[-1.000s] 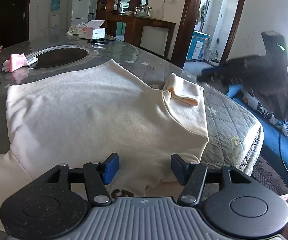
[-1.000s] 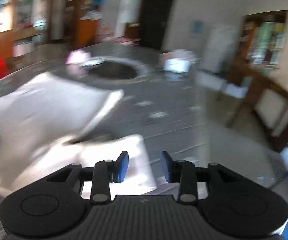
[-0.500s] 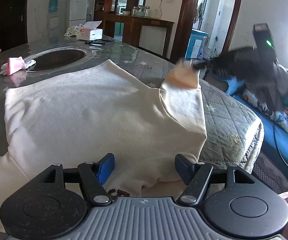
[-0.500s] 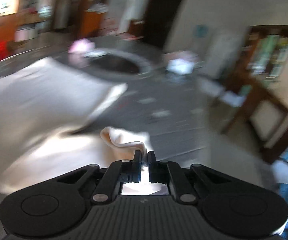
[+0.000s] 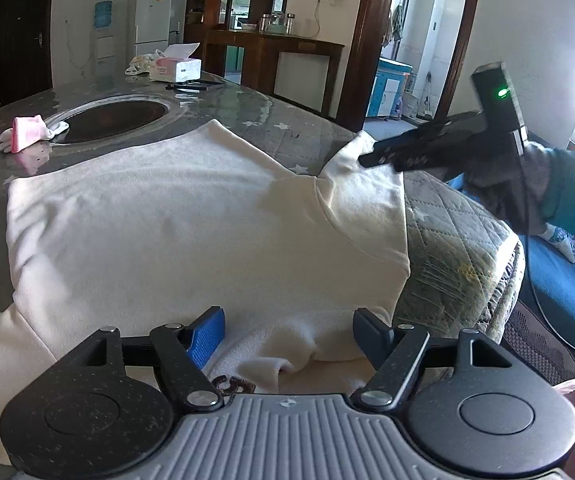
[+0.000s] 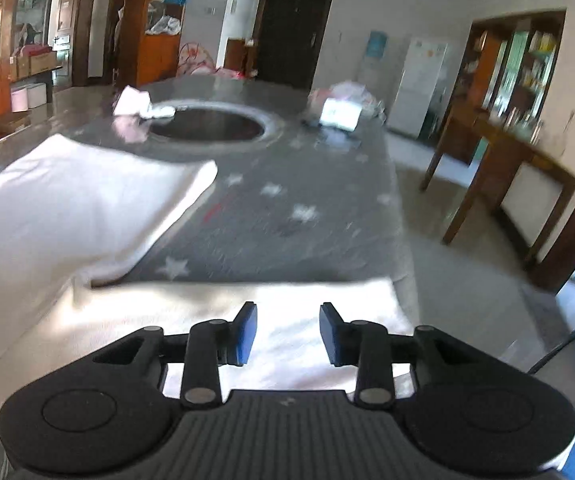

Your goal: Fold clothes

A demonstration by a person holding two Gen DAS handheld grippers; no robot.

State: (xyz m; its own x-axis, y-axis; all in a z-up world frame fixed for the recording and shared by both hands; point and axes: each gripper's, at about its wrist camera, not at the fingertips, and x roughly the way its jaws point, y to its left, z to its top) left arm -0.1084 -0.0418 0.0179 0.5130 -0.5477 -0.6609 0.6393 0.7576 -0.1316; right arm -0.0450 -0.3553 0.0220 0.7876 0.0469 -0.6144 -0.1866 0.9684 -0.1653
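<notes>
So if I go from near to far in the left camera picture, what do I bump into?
Left gripper → cream garment → round dark hole in the table → tissue box → white fridge.

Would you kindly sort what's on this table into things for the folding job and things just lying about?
For the job:
cream garment
its sleeve
right gripper
left gripper

Lying about:
tissue box
pink cloth
</notes>
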